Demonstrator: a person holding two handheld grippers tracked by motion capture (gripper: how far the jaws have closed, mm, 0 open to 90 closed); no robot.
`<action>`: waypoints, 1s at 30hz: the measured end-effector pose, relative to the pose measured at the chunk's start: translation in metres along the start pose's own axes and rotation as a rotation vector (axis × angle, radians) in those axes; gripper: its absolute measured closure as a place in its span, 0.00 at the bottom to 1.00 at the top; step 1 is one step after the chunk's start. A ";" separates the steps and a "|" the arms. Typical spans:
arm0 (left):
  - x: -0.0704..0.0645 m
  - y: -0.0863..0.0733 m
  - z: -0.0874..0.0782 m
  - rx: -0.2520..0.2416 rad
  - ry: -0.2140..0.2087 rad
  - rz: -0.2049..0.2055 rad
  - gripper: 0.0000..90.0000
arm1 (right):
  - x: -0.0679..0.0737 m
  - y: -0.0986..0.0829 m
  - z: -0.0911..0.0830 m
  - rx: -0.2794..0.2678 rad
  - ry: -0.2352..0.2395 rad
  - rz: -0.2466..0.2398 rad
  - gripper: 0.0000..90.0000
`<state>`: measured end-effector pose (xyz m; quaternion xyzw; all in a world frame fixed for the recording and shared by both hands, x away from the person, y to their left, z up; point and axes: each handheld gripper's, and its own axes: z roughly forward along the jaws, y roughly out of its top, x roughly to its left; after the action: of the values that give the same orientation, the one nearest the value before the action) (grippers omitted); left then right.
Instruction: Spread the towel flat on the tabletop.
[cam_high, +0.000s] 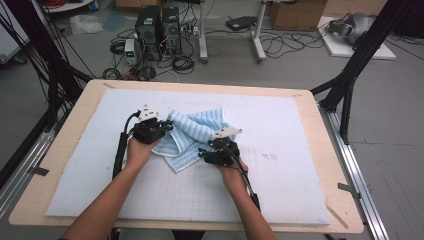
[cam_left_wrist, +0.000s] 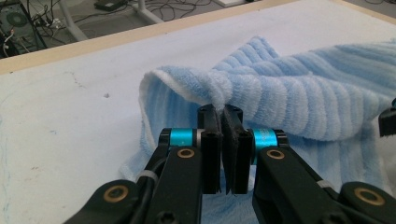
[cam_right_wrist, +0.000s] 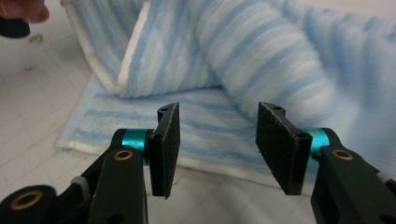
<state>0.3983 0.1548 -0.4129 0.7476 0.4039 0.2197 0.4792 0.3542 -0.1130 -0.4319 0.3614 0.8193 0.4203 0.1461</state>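
Observation:
A light blue striped towel (cam_high: 192, 135) lies crumpled on the white mat in the middle of the table. My left gripper (cam_high: 169, 126) is at the towel's left side, and its jaws are shut on a raised fold of the towel (cam_left_wrist: 261, 88) near the white hem. The left gripper (cam_left_wrist: 222, 114) pinches that fold between its pads. My right gripper (cam_high: 201, 153) hovers at the towel's near edge. In the right gripper view the right gripper (cam_right_wrist: 217, 121) stands open just above the flat lower layer of the towel (cam_right_wrist: 205, 126), with nothing between the pads.
The white gridded mat (cam_high: 280, 165) covers most of the wooden table (cam_high: 65, 150). Black frame posts (cam_high: 350, 75) stand at both sides. Computers, cables and boxes sit on the floor (cam_high: 220, 50) beyond the far edge.

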 end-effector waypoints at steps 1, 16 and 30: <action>0.001 0.000 0.000 0.001 -0.002 0.002 0.95 | 0.002 0.000 0.001 0.000 -0.019 -0.020 0.55; 0.009 0.000 -0.005 -0.011 0.013 -0.018 0.95 | 0.009 -0.008 0.014 0.105 0.152 -0.100 0.96; 0.017 -0.002 -0.006 -0.002 0.035 -0.030 0.96 | -0.042 -0.045 -0.059 0.218 0.210 -0.177 0.97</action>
<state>0.4029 0.1723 -0.4134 0.7369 0.4231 0.2262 0.4762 0.3303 -0.1942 -0.4348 0.2558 0.8995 0.3498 0.0560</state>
